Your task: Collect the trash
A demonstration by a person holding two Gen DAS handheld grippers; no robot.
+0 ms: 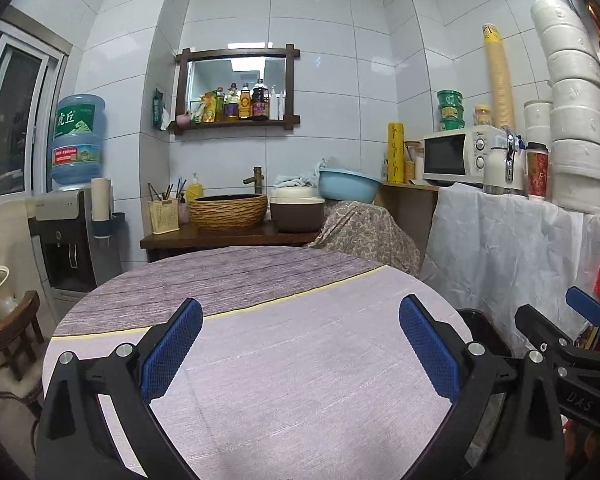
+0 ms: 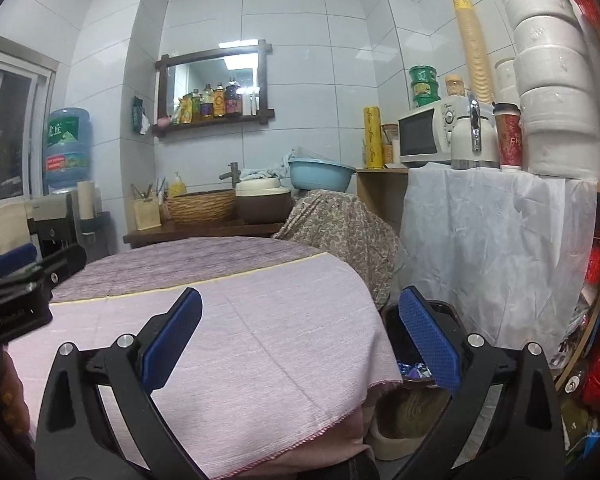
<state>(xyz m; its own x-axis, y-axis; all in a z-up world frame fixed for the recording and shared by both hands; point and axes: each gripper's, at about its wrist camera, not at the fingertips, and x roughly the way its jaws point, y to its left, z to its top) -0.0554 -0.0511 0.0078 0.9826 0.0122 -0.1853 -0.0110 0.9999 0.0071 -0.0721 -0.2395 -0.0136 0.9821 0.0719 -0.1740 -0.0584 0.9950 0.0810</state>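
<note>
Trash in bin (image 2: 414, 370) just behind open R tongs (image 2: 300, 312).

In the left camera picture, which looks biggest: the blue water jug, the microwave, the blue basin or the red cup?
Biggest to smallest, as they look:
1. Blue water jug
2. Microwave
3. Blue basin, though it is close to the microwave in size
4. Red cup
The fisheye lens stretches things at the edges, so real sizes may differ.

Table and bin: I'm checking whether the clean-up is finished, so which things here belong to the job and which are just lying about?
Job: black bin, wrappers inside, left claw, right claw, both open and empty.

Lying about: table, microwave, blue basin, water jug.
</note>
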